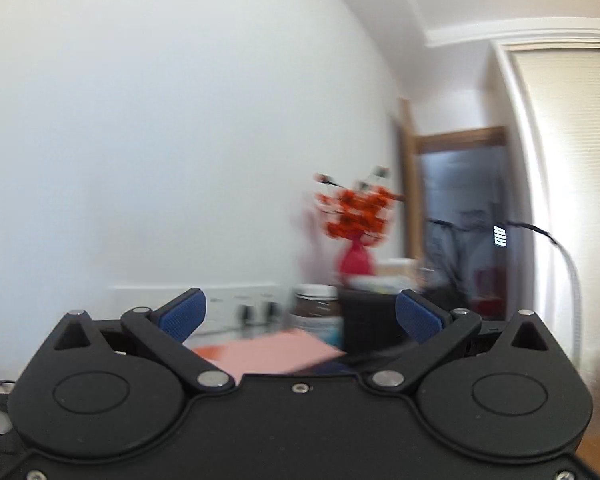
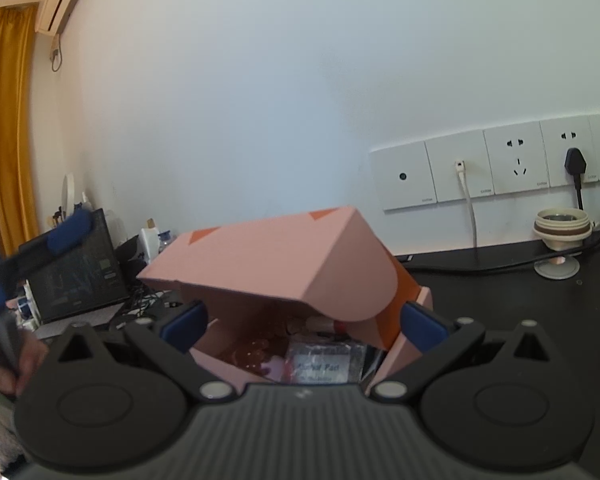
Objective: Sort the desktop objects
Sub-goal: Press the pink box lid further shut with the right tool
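Right wrist view: the right gripper (image 2: 302, 326) is spread wide and holds nothing; its blue pads (image 2: 184, 326) flank the mouth of a pink box (image 2: 268, 264) lying directly ahead on the black desk (image 2: 500, 304). The lid is propped half open over the cavity, in which a clear packet (image 2: 326, 362) and some reddish items (not identifiable) are seen, so the box is judged to be the sorting bin, with the lid raised to admit more. At the left edge the left gripper (image 2: 66, 228) is seen blurred, raised beside the lid's corner with a hand (image 2: 16, 364) below it; contact with the lid cannot be told.

Left wrist view: the left gripper (image 1: 300, 312), pads (image 1: 184, 314) wide apart and empty, points at the wall above the desk. The lid (image 1: 276, 350) lies just below and between the fingers. A jar (image 1: 316, 308) and a red vase (image 1: 356, 260) stand behind, blurred.

Open desk lies right of the box, bounded by cables (image 2: 500, 266) and a small stand (image 2: 560, 240) under the sockets (image 2: 516, 162). The left side is crowded by a laptop (image 2: 80, 268), so room for approach is judged better on the right.
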The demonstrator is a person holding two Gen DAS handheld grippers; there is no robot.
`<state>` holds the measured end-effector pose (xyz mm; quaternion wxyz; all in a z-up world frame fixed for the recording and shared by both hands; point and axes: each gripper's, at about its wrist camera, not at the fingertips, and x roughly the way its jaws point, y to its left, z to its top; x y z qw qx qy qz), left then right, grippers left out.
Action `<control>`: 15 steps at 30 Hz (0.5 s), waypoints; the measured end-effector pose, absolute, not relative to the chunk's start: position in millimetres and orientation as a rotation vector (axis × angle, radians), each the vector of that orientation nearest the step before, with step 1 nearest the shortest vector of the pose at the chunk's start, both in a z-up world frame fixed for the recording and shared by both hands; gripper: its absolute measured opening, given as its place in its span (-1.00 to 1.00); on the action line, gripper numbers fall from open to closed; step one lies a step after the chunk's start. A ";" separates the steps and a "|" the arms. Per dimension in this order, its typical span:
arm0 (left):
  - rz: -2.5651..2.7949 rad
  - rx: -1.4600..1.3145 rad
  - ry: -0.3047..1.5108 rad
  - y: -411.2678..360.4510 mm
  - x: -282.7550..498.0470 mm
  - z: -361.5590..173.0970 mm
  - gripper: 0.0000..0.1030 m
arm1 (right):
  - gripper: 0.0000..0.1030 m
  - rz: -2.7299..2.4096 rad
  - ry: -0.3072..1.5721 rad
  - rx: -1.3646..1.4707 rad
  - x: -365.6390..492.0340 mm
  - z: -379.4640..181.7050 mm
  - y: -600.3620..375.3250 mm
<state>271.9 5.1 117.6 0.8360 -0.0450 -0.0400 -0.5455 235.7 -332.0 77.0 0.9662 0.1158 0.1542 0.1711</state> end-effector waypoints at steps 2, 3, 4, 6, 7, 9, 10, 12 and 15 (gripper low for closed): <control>-1.110 -0.083 -0.026 8.7 285.4 115.7 1.00 | 0.99 0.349 0.319 0.222 235.8 76.4 -329.4; -1.092 -0.070 0.005 7.4 291.0 112.5 1.00 | 0.99 0.349 0.322 0.213 235.7 76.1 -327.8; -1.074 -0.057 0.036 6.1 296.5 109.3 1.00 | 0.99 0.349 0.324 0.203 235.7 75.9 -326.1; -1.046 -0.034 0.101 0.0 304.4 101.9 1.00 | 0.99 0.350 0.329 0.182 235.4 75.3 -322.9; -1.044 -0.024 0.133 -4.9 306.6 97.9 1.00 | 0.99 0.352 0.331 0.172 235.1 75.1 -321.4; -1.066 -0.004 0.178 -14.2 308.4 90.9 1.00 | 0.99 0.352 0.331 0.152 233.8 74.8 -319.2; -1.073 0.010 0.192 -18.6 307.5 87.9 1.00 | 0.99 0.351 0.331 0.143 233.2 74.9 -318.1; -1.084 0.044 0.217 -26.6 305.1 83.3 1.00 | 0.99 0.349 0.328 0.129 232.4 75.2 -316.7; -1.087 0.066 0.239 -32.5 304.3 79.0 1.00 | 0.99 0.351 0.325 0.120 231.9 75.7 -315.9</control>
